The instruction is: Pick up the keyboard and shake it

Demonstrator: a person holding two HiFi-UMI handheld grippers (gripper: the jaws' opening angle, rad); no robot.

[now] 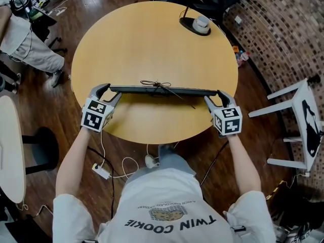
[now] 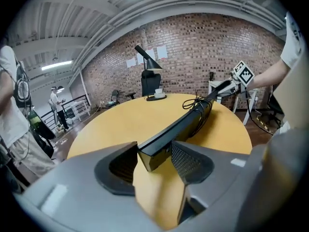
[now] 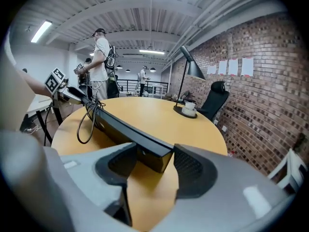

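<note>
Yellow-wood table (image 1: 152, 39): round, with a brick wall behind it in both gripper views.
Keyboard (image 1: 164, 90): black and slim, seen edge-on from the head view. It spans crosswise over the near part of the table, carried by its two ends and raised clear of the top, with its shadow on the wood below.
Desk lamp (image 1: 196, 25): black, its base at the far right edge of the table, well apart from the keyboard, with a small white thing on the base.
Left tool (image 1: 109, 94): jaws set fairly wide and closed on the keyboard's left end. In the left gripper view (image 2: 154, 161) that end sits between the two dark pads, tilted on its edge.
Right tool (image 1: 215, 99): jaws likewise wide and closed on the keyboard's right end, which sits between the pads in the right gripper view (image 3: 149, 162).
Cable (image 1: 158, 85): thin and dark, bundled in loops at the keyboard's middle, with one loop hanging off the side.
</note>
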